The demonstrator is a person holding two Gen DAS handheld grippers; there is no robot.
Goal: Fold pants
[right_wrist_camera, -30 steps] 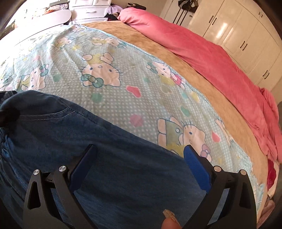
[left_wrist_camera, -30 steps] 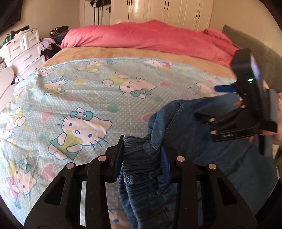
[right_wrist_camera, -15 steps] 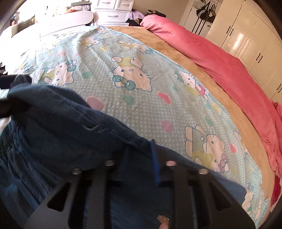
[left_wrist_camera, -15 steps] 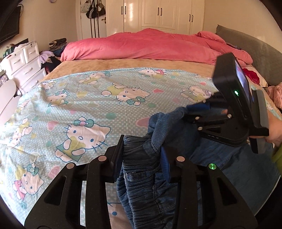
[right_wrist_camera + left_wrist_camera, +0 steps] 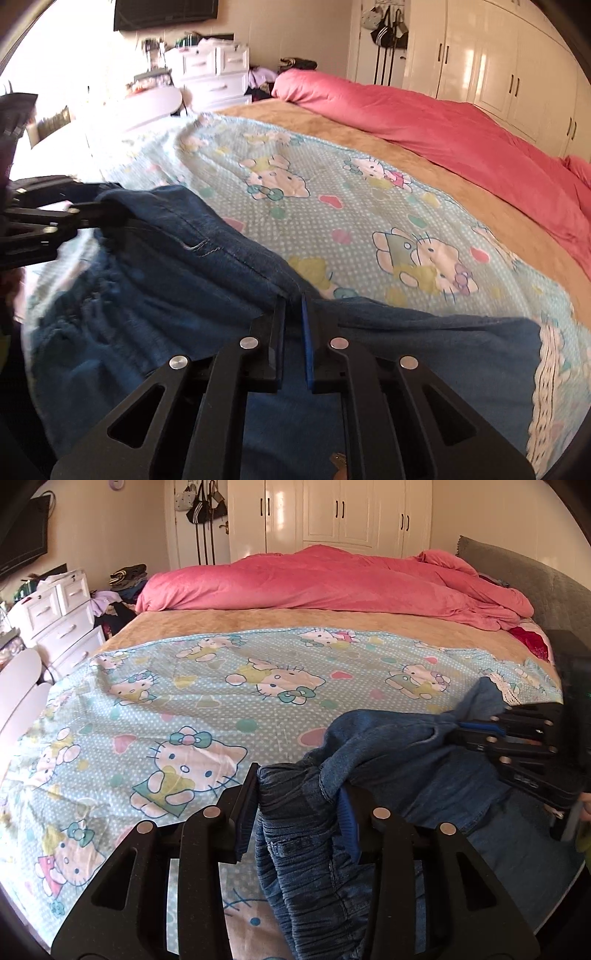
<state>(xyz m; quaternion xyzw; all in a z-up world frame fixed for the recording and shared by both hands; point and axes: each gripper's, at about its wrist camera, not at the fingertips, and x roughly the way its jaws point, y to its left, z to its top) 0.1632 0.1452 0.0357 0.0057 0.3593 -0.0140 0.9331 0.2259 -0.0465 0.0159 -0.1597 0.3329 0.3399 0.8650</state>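
Both claws grip the jeans above the bed: we see our left claw clamped on the bunched waistband, our right claw pinched on a denim fold, cloth stretched between them over the cartoon sheet.

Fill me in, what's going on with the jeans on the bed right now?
A person is working a pair of blue jeans with a handheld gripper in each hand, over a Hello Kitty sheet spread on the bed. The left gripper is clamped on a bunched, gathered section of the denim. The right gripper is pinched on a seamed edge further along. The fabric between them is held up off the sheet, and no flat fold is laid yet.
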